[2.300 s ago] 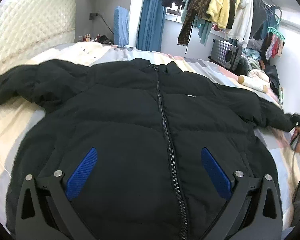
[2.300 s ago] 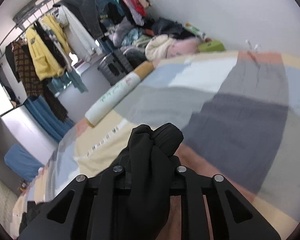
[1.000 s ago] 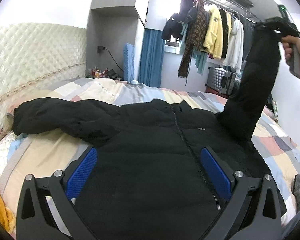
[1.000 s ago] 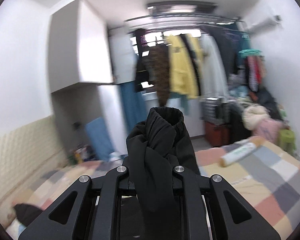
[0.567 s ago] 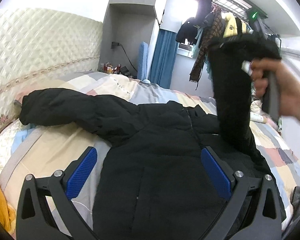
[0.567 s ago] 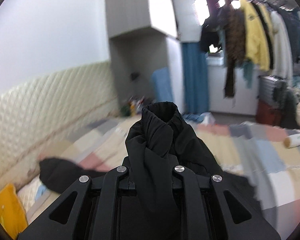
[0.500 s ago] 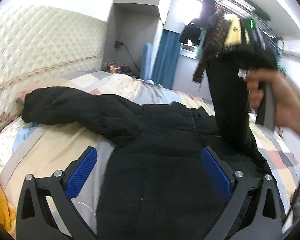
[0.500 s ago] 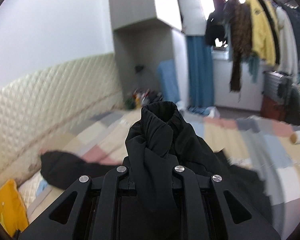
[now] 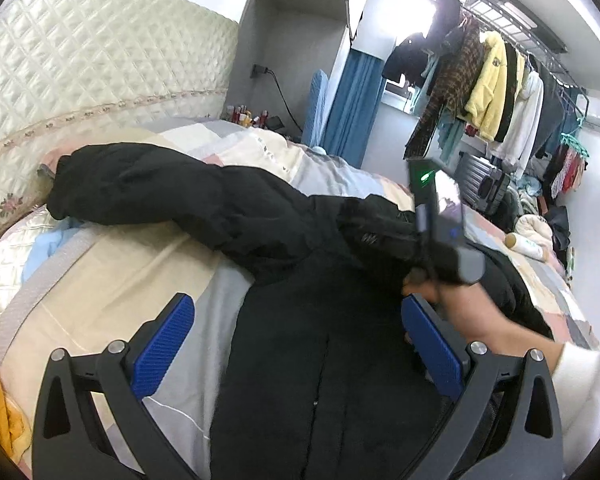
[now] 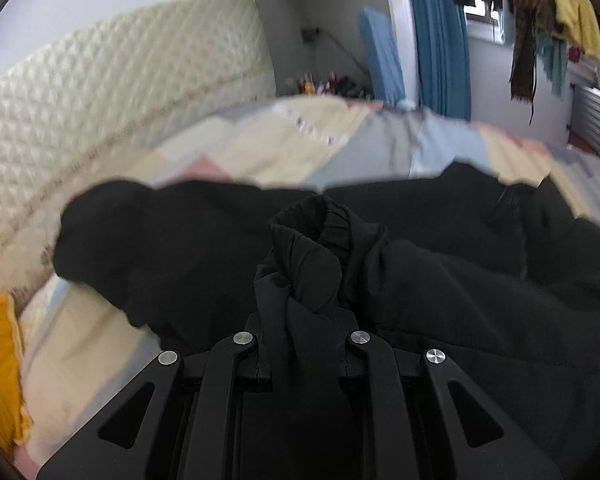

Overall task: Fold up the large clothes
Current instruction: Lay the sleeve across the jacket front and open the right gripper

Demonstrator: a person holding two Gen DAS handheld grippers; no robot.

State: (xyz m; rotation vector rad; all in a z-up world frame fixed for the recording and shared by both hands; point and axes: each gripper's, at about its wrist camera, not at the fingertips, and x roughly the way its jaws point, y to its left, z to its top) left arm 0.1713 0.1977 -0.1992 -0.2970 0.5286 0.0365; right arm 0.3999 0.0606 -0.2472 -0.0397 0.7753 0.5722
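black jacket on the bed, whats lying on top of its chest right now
Its own sleeve, cuff pinched in the right gripper, is folded across the black jacket. The chest beneath, zipper included, is covered. The left gripper hovers open.

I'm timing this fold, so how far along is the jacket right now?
Early. Done: the black jacket lies flat and zipped on the bed. In hand: the right gripper is shut on one sleeve cuff, held over the jacket's chest. Left: the other sleeve is spread toward the headboard; the left gripper is open and empty; the body is unfolded.
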